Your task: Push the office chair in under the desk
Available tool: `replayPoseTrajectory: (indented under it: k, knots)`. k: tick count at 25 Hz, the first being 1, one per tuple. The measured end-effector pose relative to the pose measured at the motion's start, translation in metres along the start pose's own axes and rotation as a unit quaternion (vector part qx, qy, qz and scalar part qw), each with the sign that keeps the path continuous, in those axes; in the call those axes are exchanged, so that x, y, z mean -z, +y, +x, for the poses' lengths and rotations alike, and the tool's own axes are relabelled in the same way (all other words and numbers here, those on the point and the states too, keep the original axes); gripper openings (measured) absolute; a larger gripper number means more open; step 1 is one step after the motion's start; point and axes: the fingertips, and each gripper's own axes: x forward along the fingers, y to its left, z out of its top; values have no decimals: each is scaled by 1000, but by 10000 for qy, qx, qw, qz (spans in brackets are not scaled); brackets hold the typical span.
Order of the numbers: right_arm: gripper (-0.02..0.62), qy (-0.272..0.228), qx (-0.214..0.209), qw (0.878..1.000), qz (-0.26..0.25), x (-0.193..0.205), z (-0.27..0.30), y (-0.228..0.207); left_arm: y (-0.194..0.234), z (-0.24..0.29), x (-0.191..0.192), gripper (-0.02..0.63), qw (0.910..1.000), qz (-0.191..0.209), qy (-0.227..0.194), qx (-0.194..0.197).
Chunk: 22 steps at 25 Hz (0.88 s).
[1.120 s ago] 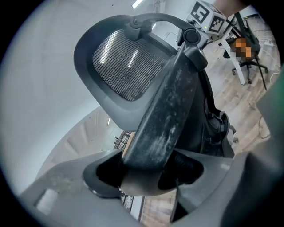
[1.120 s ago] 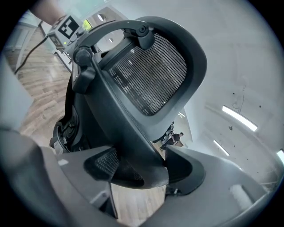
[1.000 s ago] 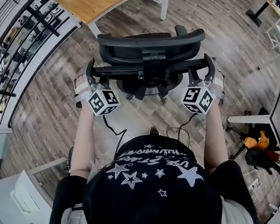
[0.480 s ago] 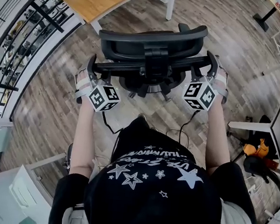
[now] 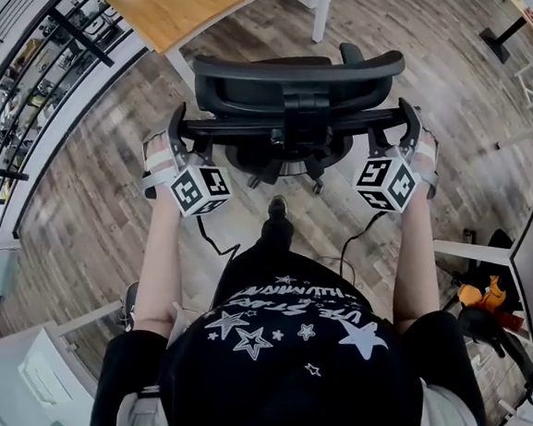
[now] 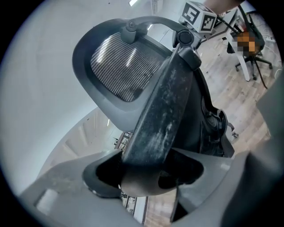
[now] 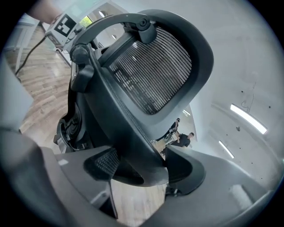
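Bright even light, soft shadows, fisheye edges, dark corners, sheen on office chair [image 6: 117, 66]

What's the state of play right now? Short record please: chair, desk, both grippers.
office chair: on the wood floor, short of the desk, not yet under it
desk: wooden top, white legs, beyond the chair towards the upper left in the head view
left gripper: closed on the left side of the chair's back
right gripper: closed on the right side of the chair's back
task: push not finished
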Motion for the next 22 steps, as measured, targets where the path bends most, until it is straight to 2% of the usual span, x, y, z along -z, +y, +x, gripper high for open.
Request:
replayPoseTrajectory:
  k: [7,12,22]
  knots:
    - [316,64,-177,9998,-65,1,63,-24,5,45,-19,310,9997,233,-35,-47]
    - [317,167,-207,9996,-114,-2,106,-39,9,80,-28,310,9993,371,-37,72]
    - [316,341,-311,9987,-221,-8,189,-63,23,147,-48,310,9989,220,-302,292]
